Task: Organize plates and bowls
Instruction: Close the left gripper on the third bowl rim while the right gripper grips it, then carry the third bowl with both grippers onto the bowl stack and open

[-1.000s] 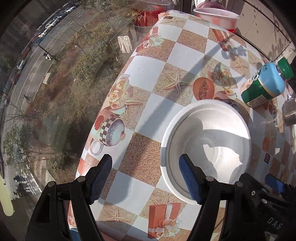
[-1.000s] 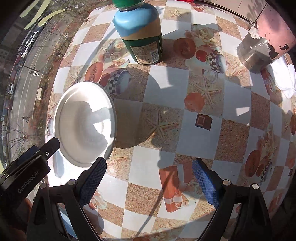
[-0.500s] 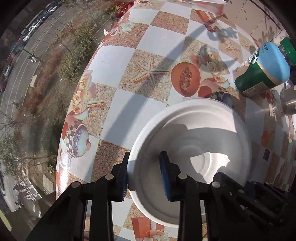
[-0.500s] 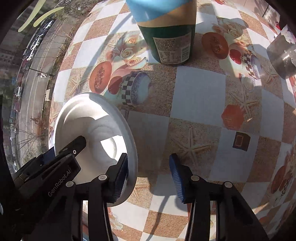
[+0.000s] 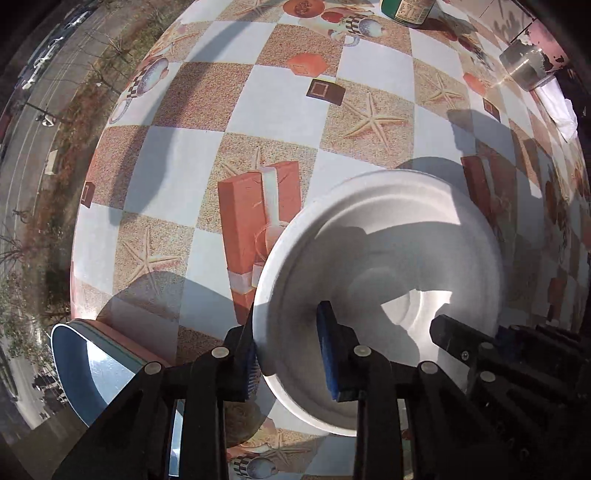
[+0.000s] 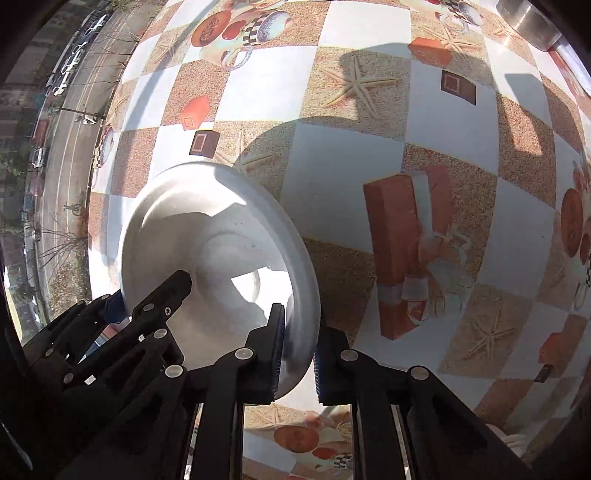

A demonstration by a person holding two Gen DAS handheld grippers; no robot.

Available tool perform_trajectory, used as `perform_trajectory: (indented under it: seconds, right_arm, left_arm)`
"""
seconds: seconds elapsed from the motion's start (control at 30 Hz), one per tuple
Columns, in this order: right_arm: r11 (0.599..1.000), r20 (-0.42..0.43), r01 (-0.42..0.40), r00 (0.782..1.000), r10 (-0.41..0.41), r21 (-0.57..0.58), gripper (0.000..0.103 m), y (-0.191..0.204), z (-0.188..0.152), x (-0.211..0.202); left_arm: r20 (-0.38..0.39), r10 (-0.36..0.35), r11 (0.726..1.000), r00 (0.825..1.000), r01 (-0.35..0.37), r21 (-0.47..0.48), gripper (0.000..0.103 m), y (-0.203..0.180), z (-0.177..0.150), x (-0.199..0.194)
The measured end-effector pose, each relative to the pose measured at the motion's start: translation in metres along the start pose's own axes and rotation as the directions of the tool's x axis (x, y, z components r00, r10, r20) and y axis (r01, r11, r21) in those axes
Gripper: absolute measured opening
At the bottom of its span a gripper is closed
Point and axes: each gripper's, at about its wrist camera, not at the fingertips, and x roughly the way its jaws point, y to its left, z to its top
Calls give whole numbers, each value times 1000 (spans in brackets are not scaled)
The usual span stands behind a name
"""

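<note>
We hold a white bowl (image 5: 384, 258) between both grippers, above the worktop (image 5: 266, 110) with its checkered cloth of starfish, cups and gift boxes. The bowl casts its round shadow on the squares behind it. Whether its underside touches the cloth we cannot tell.

The left gripper (image 5: 290, 354) has its jaws clamped on the bowl's near-left rim: one blue pad (image 5: 327, 350) sits inside the bowl, the other presses the outer wall. In the right wrist view the same bowl (image 6: 207, 243) appears tilted, its mouth turned to the left, and the right gripper (image 6: 297, 354) has its jaws clamped on the opposite rim, one pad inside and one outside. Each gripper shows in the other's view as a black body reaching in over the bowl.

The bowl hangs over the near part of the worktop, close to its left edge, beyond which a street lies far below. At the near-left corner, just beside the left gripper, we see a blue plate (image 5: 92, 365) with a pale rim, tilted and partly hidden by the gripper's frame. Toward the far edge stands a green bottle (image 5: 404, 11), only its base in view. At the far-right corner sits a steel cup (image 5: 524, 70), with a white cloth (image 5: 557, 110) just beside it. All three stand well apart from the bowl. Sunlight falls hard across the cloth and lights a patch on the bowl's floor.
</note>
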Motion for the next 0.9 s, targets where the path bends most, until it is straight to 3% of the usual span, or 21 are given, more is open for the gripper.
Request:
perform_trajectory:
  seconds: [0.2,0.4,0.9]
  right_arm:
    - [998,-48,46,998,-47,-33,16,1,-83,9]
    - [998,-89,59,994,-60,-11,17,0,-141,18]
    - [996,-32,89,995,-89,-29,18,18,-172,-25]
  left_arm:
    - [-41,-11,996,999,14,89,32,-9,-63,5]
    - [-66,-28,992,997,36,123,32,-5,-90,6]
    - [13,-43,980,999,40,197,32,-3,-115,-38]
